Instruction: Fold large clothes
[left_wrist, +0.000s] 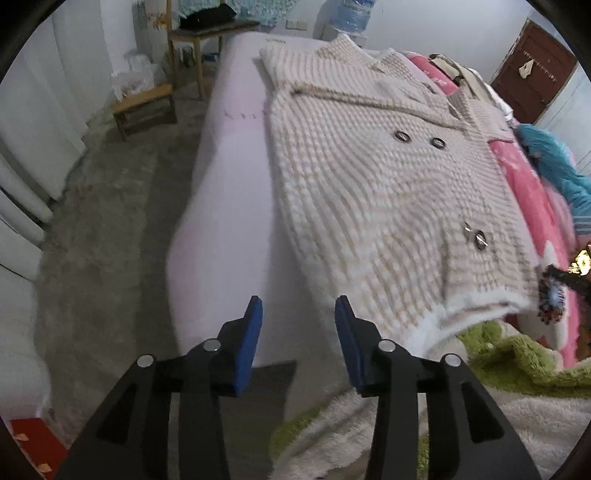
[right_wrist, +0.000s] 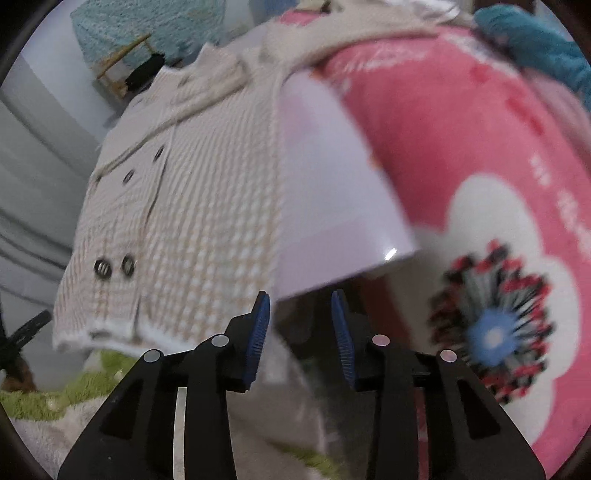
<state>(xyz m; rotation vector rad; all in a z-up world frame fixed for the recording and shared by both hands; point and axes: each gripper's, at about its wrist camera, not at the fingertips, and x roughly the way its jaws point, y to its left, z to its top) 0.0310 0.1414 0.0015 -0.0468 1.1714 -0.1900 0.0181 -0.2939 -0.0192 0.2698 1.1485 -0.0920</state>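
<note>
Hovering empty and parted, left gripper (left_wrist: 299, 314) and right gripper (right_wrist: 300, 310) should pinch the coat (left_wrist: 369, 192) hem corners at lower frame evenly.

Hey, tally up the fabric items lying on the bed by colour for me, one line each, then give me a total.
Cream knit coat: 1
Pink flowered blanket: 1
Teal garment: 1
Green-and-white fluffy blanket: 1
Total: 4
</note>
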